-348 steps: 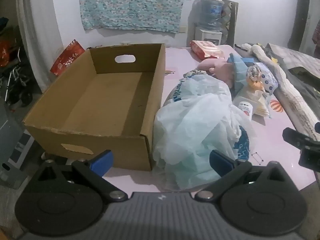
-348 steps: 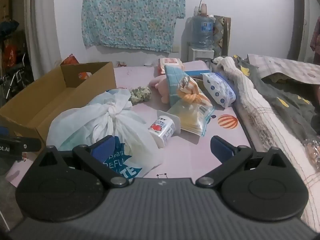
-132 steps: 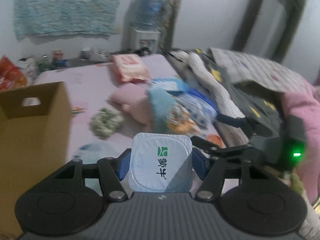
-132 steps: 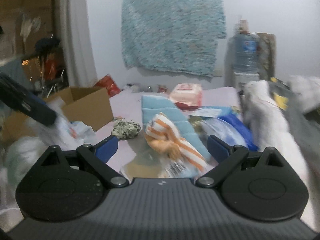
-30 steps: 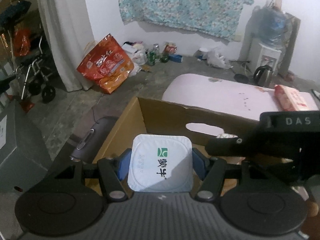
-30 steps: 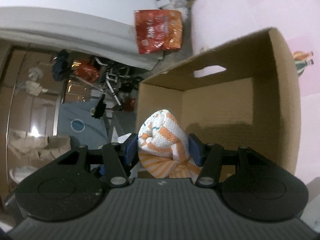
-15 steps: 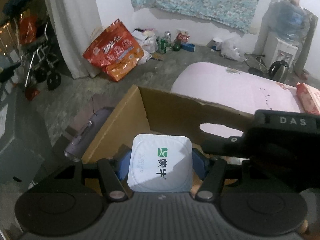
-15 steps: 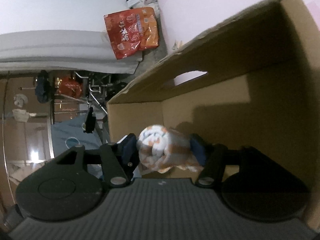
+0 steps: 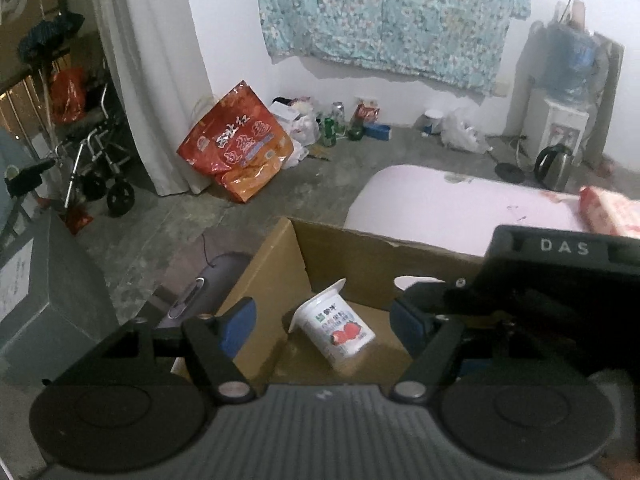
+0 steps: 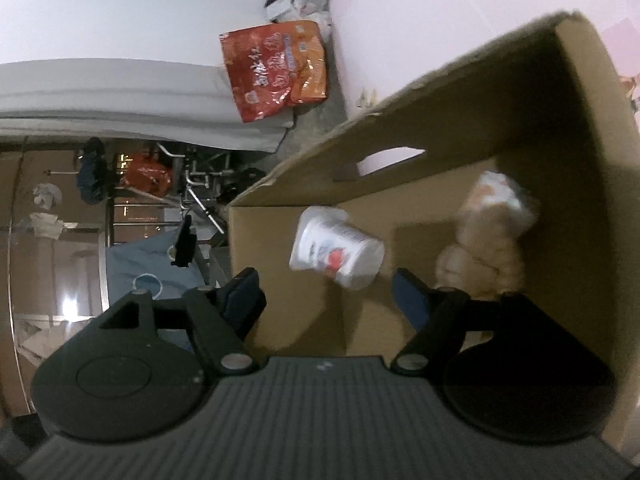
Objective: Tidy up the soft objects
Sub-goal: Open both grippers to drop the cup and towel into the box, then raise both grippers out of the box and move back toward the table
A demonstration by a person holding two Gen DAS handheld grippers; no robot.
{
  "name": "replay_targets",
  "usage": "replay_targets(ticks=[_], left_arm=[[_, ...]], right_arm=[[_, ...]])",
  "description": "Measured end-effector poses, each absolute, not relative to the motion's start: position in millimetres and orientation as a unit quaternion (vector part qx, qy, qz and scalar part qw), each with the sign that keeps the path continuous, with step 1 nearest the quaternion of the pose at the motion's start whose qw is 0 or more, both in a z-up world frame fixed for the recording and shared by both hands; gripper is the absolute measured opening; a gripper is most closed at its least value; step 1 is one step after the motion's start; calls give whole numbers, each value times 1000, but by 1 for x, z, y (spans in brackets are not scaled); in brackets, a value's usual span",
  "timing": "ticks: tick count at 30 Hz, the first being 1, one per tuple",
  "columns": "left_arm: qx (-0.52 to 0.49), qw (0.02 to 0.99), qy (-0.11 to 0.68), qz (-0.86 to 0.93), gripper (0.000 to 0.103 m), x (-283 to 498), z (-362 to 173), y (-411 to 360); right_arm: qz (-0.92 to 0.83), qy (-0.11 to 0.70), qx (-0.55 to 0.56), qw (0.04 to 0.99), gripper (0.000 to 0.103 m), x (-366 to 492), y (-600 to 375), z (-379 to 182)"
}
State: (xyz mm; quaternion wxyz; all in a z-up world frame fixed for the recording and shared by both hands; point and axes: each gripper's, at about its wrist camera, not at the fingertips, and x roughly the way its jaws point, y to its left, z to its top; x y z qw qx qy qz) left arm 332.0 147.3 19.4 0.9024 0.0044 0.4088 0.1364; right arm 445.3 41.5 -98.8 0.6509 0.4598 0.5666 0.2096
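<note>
The cardboard box [image 9: 348, 252] on the pink bench [image 9: 452, 208] contains the orange-striped towel roll [image 10: 488, 232] and tipped yogurt cup [image 9: 336, 326], both released, with left hand-held gripper [image 9: 324, 326] and right hand-held gripper [image 10: 326, 292] jaws opening, gripping nothing.

The left gripper [image 9: 322, 322] hangs over the box [image 9: 280, 256], its jaws opening with nothing pressed between the fingers [image 9: 236, 322]. A yogurt cup [image 9: 336, 326] lies tilted inside the box. The right gripper [image 9: 520, 292] crosses in from the right. An orange bag [image 9: 236, 152] sits on the floor.
</note>
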Motion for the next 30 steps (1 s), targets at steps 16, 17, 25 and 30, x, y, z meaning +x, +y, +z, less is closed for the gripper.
replay_targets(ticks=[16, 17, 25, 30], left_arm=[[-11, 904, 426, 48, 78, 158, 45, 113], [-13, 900, 435, 39, 77, 150, 37, 109], [20, 893, 448, 24, 67, 105, -13, 78], [28, 884, 467, 24, 63, 109, -29, 70]], right_arm=[[323, 494, 302, 749, 74, 361, -67, 23], [317, 491, 260, 769, 74, 352, -72, 28], [251, 526, 56, 811, 74, 324, -69, 1], [268, 555, 37, 786, 66, 322, -53, -28]])
